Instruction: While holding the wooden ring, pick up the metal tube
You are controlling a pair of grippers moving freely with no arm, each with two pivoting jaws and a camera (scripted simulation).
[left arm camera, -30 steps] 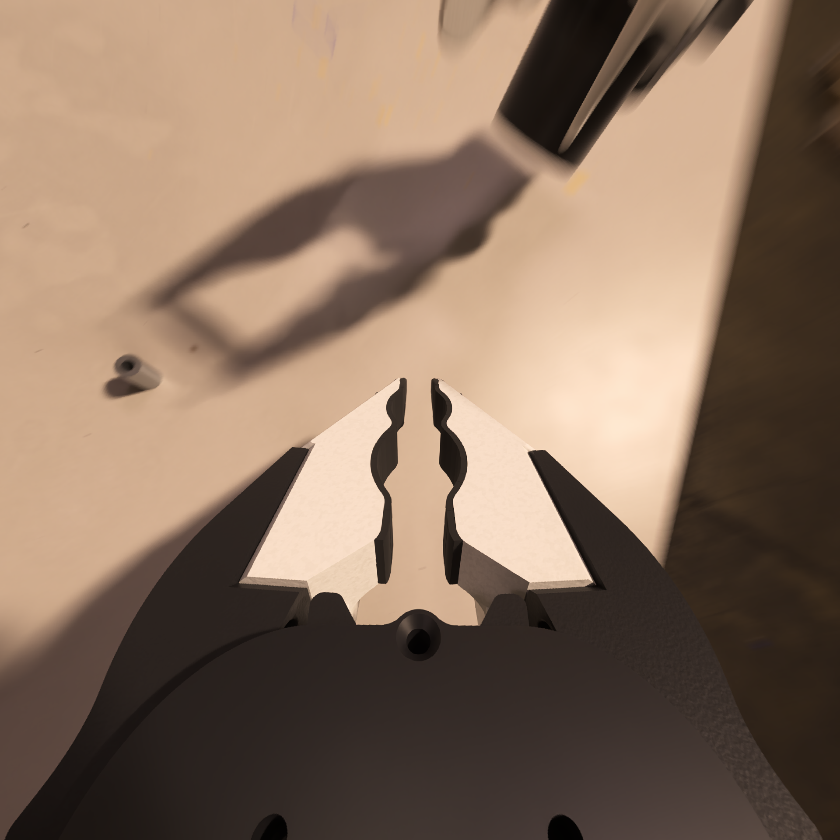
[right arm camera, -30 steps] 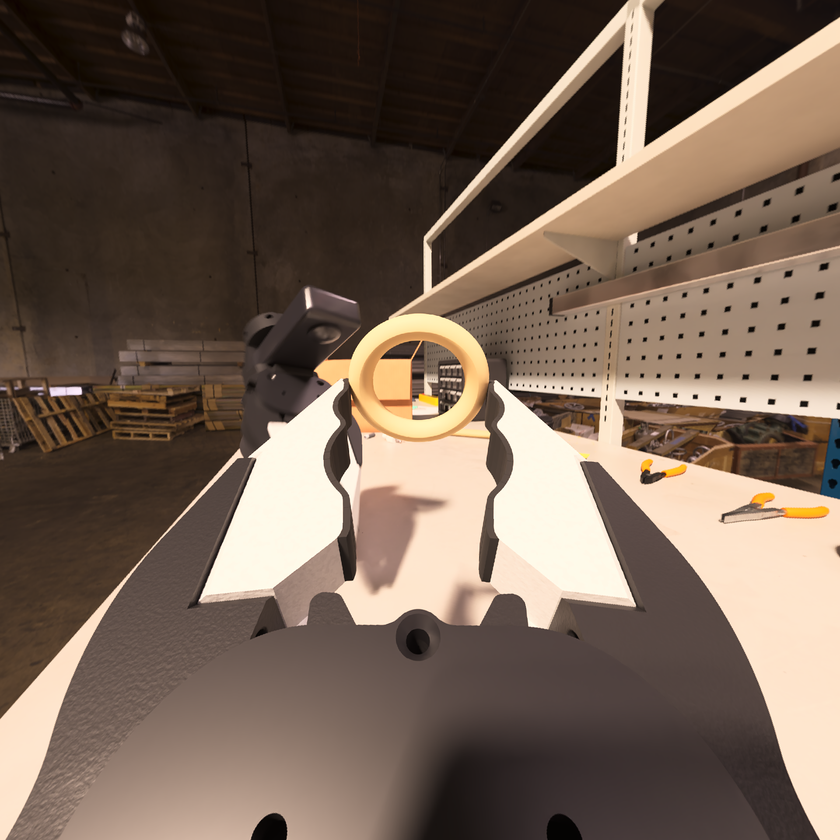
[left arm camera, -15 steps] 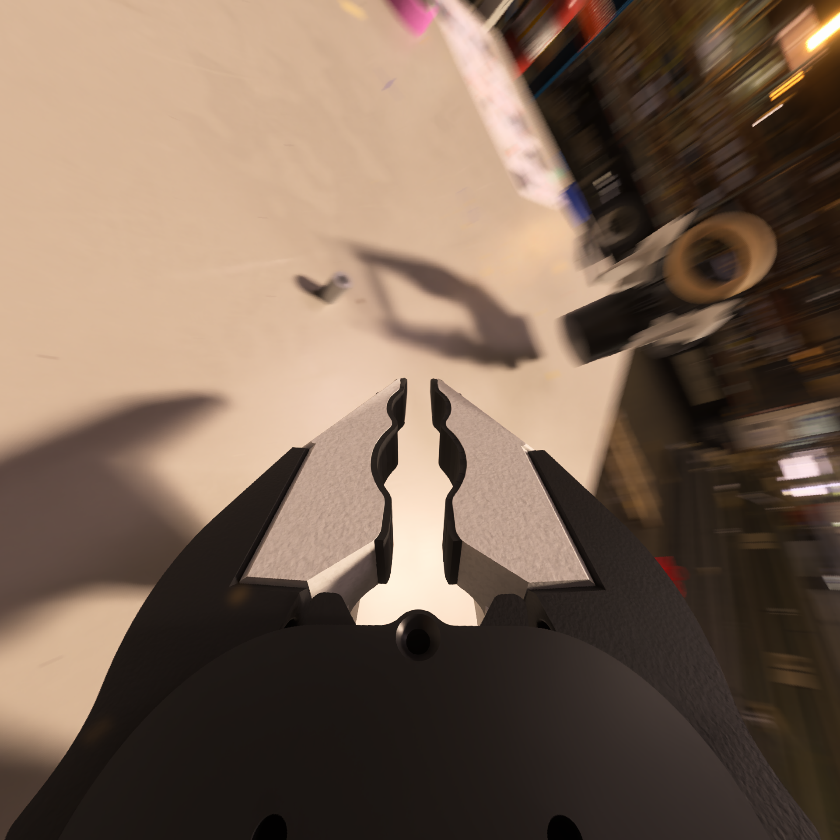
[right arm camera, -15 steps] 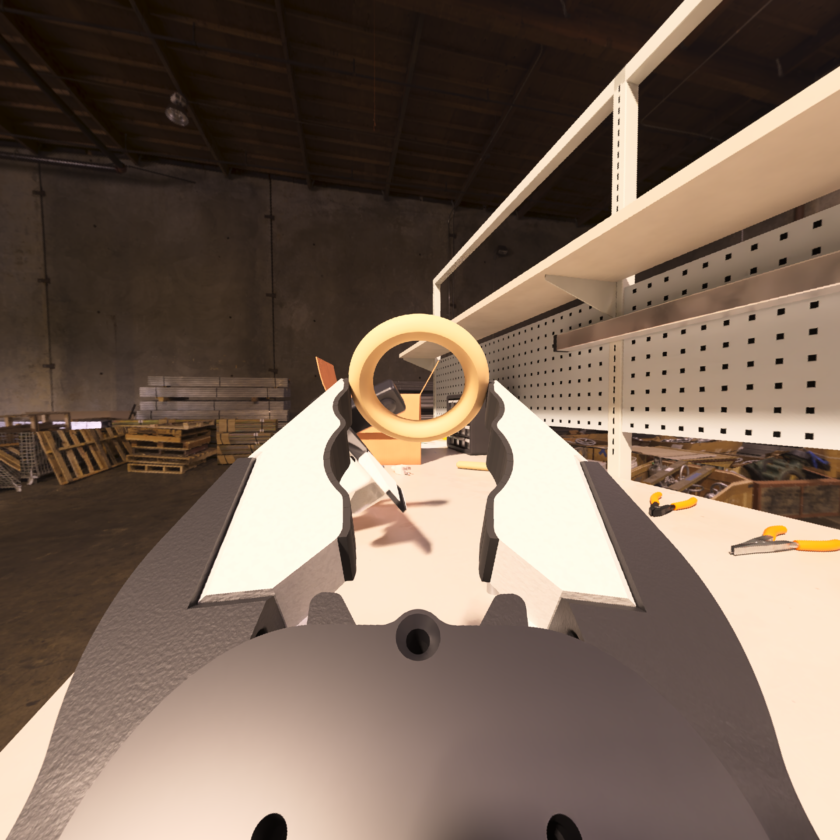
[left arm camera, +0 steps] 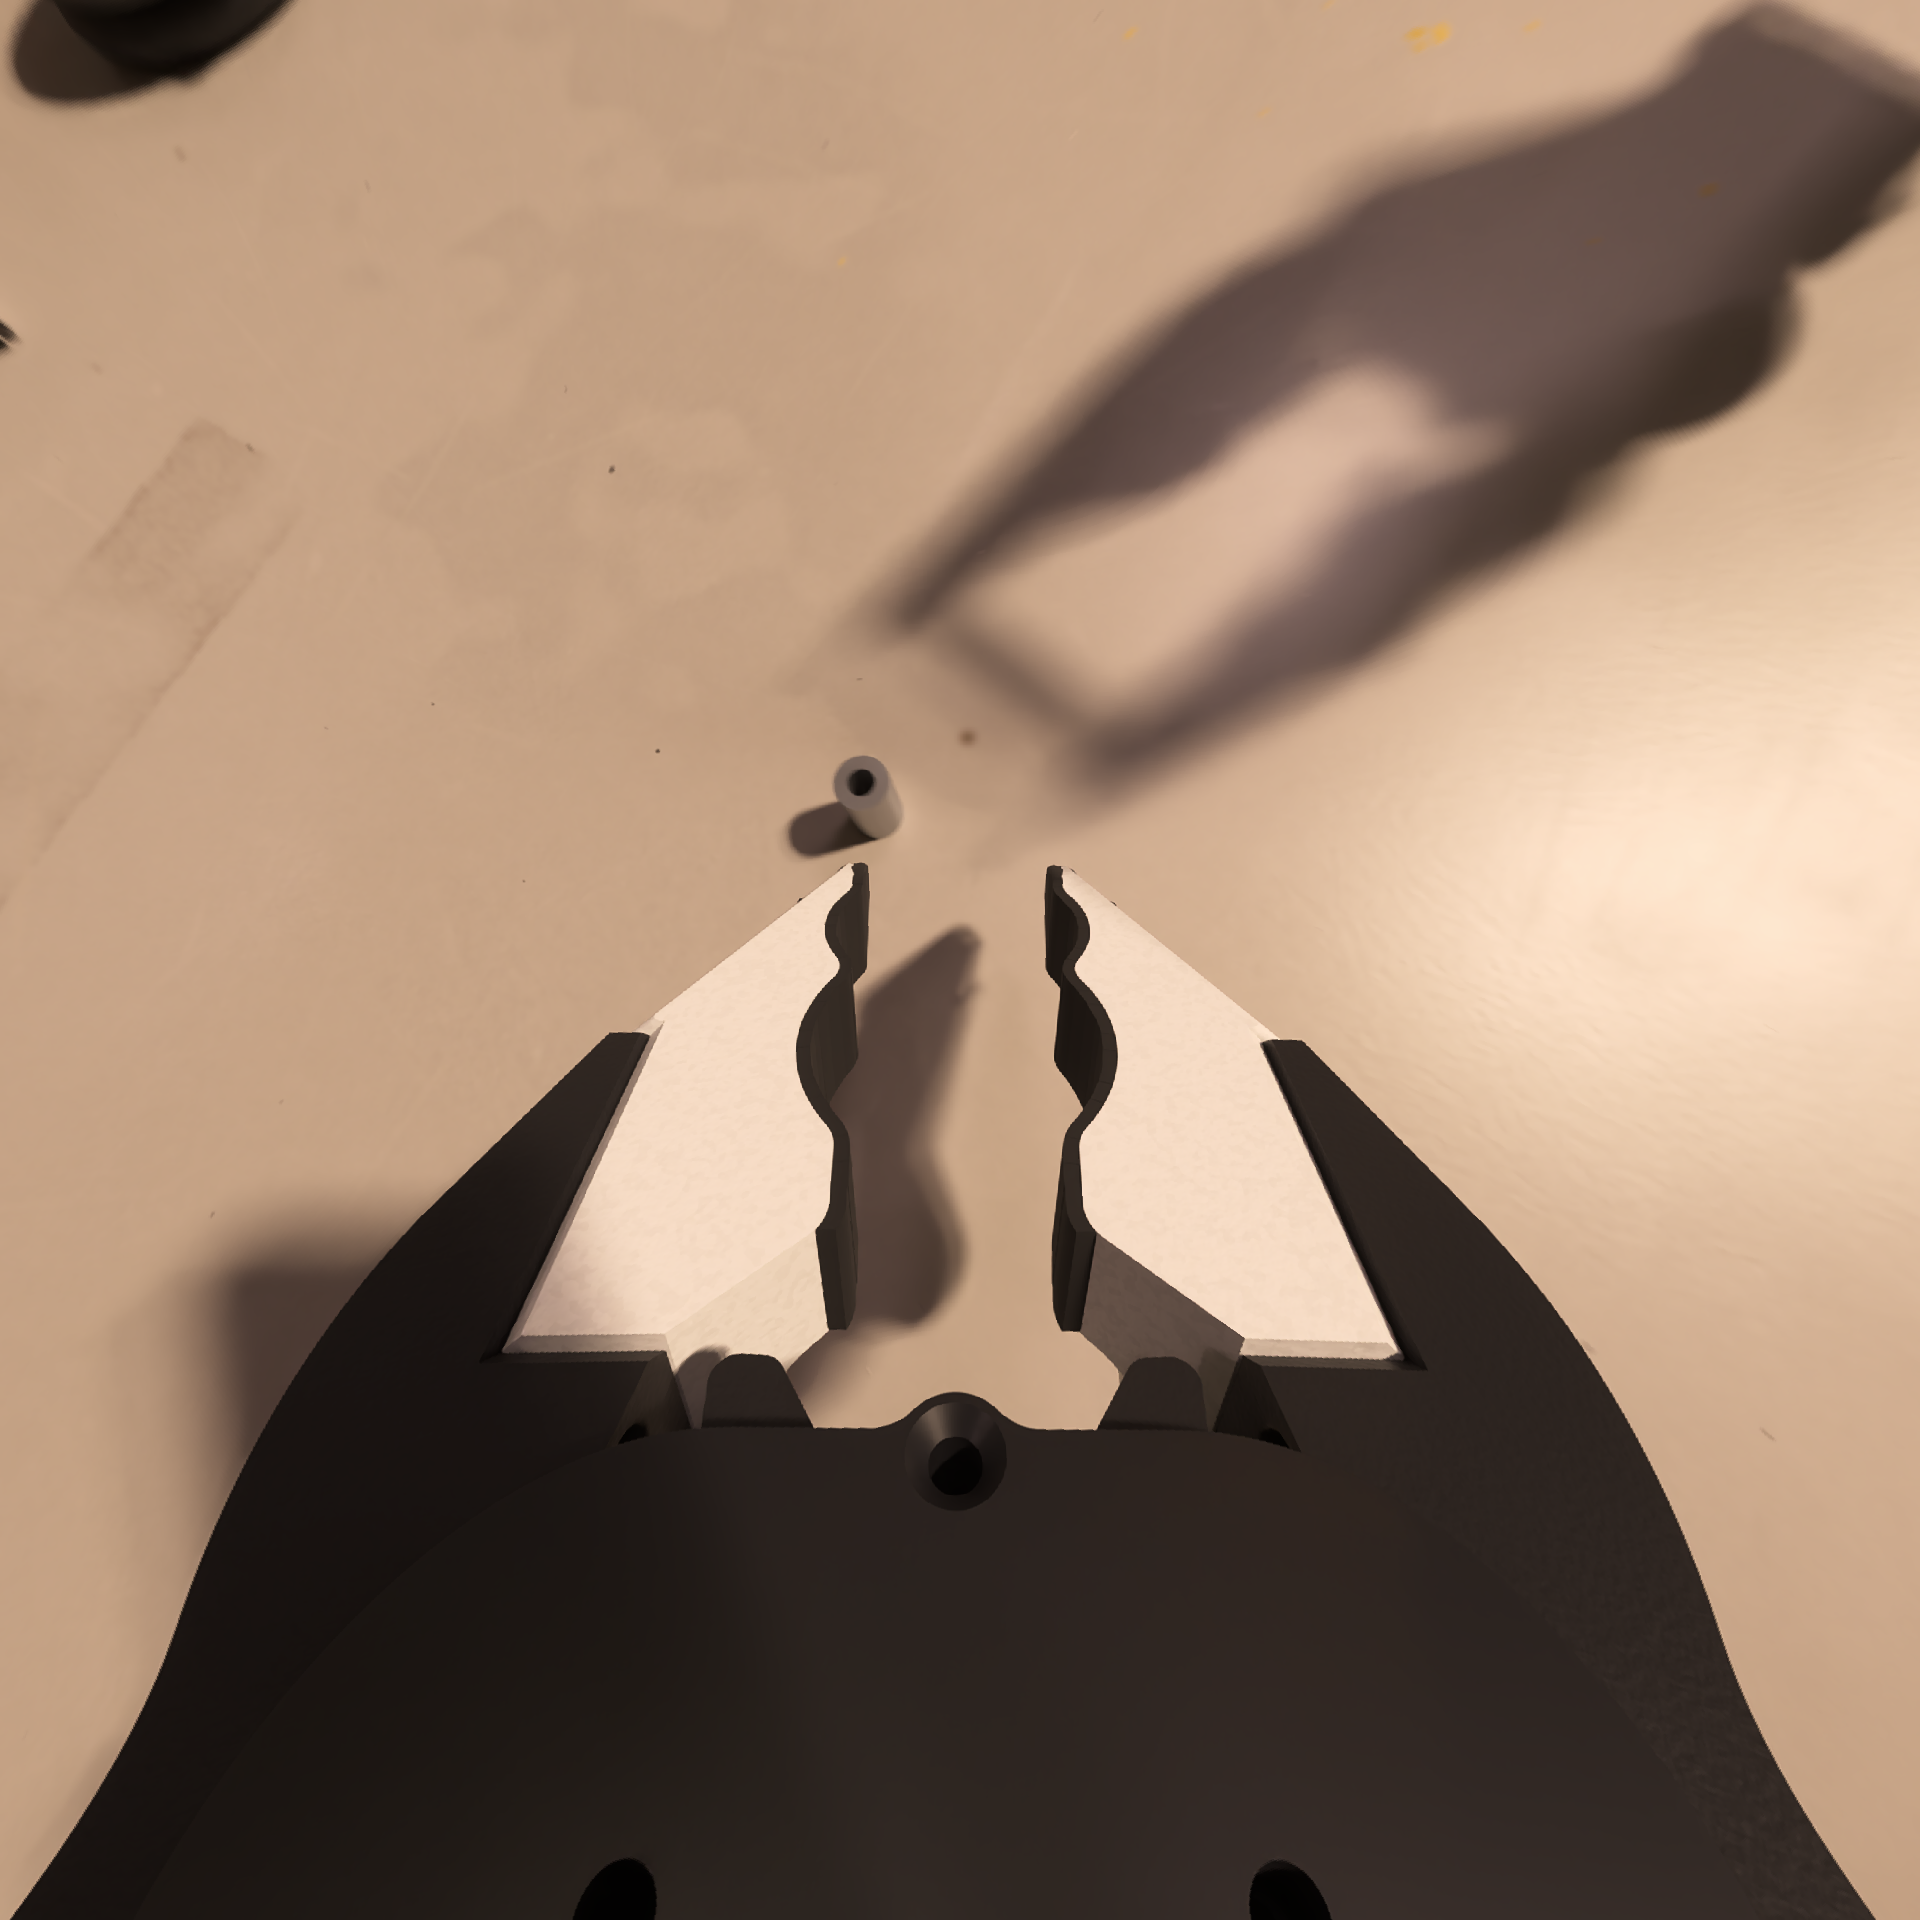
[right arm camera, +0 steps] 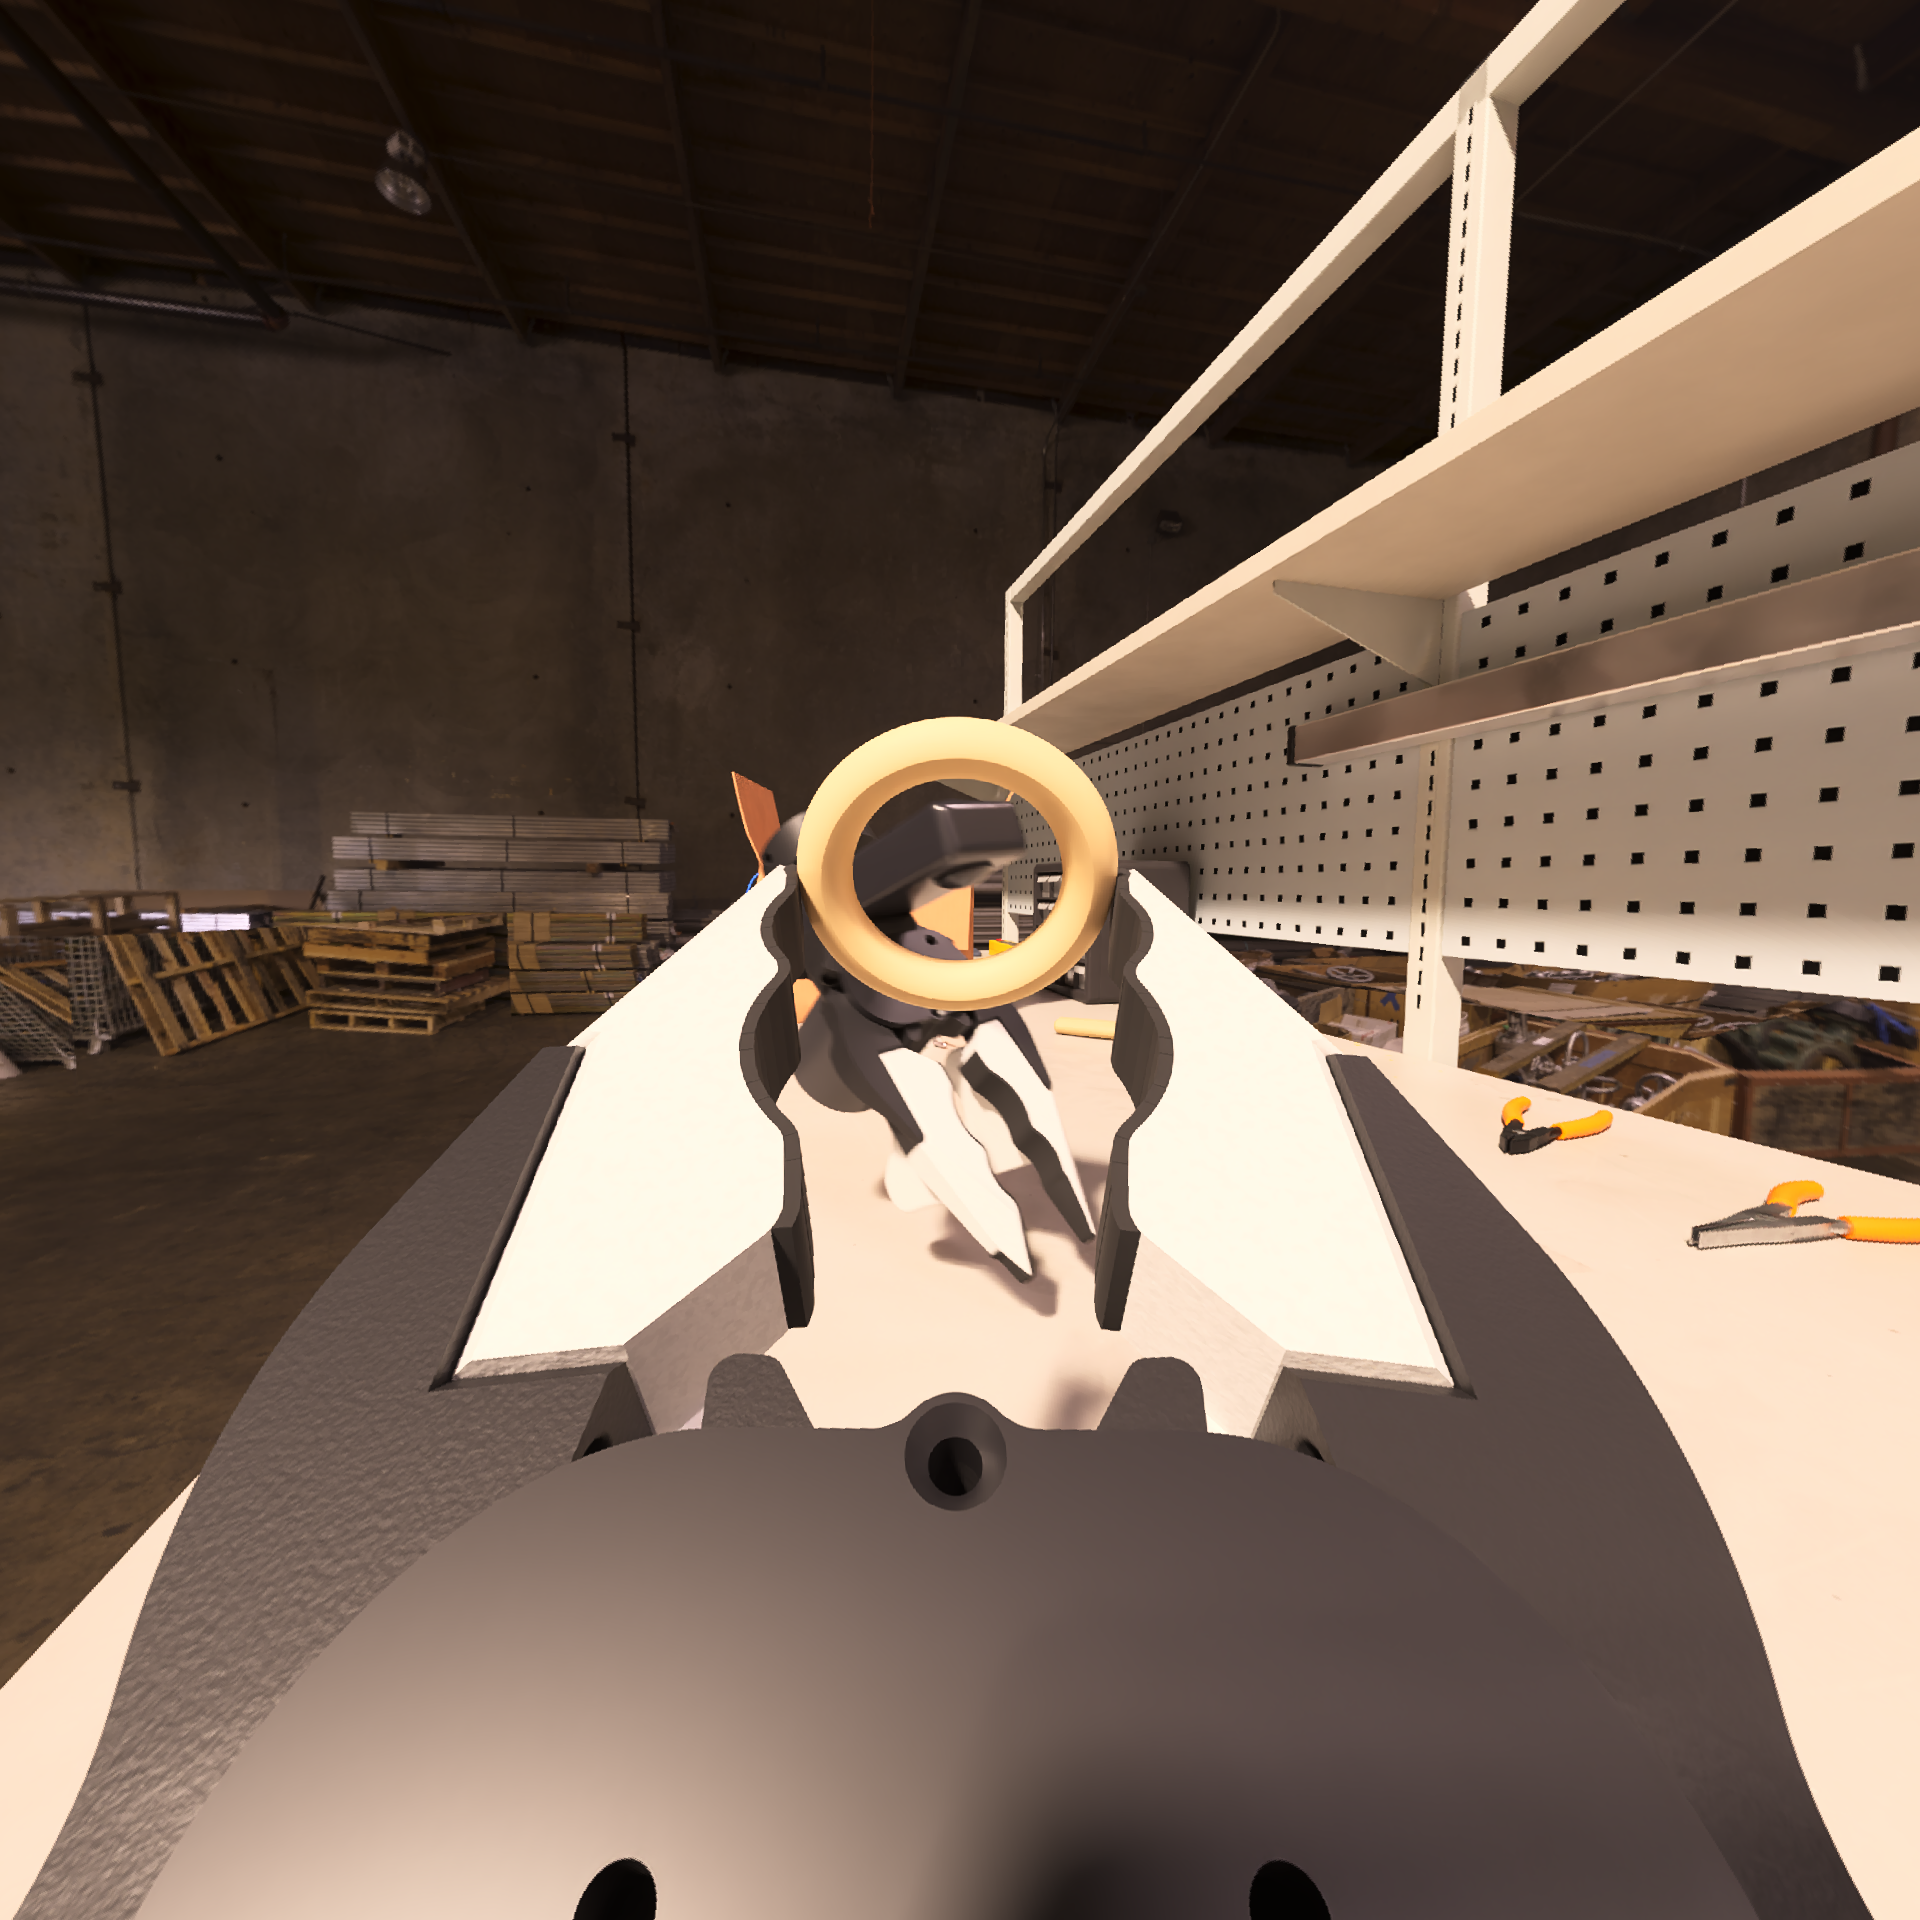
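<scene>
The left gripper (left arm camera: 954, 883) hangs above the workbench (left arm camera: 416, 520) with its jaws parted to a moderate gap and nothing between them. A second ago and half a second ago the same jaws stood almost closed, so they have opened, which I read as readying for the grasp. The metal tube (left arm camera: 869, 795), a short grey cylinder lying on the bench with its bore facing the camera, sits just beyond the tip of the left-hand finger, slightly left of the gap's centre line. Earlier it lay at the far left of the frame, then farther up the frame; now it is nearly in line, so the approach looks almost finished, though a small shift leftward seems needed before closing.

To the upper right of the left wrist view falls the blurred shadow (left arm camera: 1403, 416) of the other gripper, and a dark object (left arm camera: 145, 31) is cut off at the upper left corner.

The right gripper (right arm camera: 956, 883) is clamped on the wooden ring (right arm camera: 956, 862), held upright at the fingertips in the centre of its frame, as in both earlier pictures. Through and below the ring the left gripper shows, tilted down at the bench; it has moved from the left of the ring to behind it. Orange-handled pliers (right arm camera: 1553, 1124) and a second orange-handled tool (right arm camera: 1808, 1228) lie at the right edge, under the pegboard (right arm camera: 1558, 831).
</scene>
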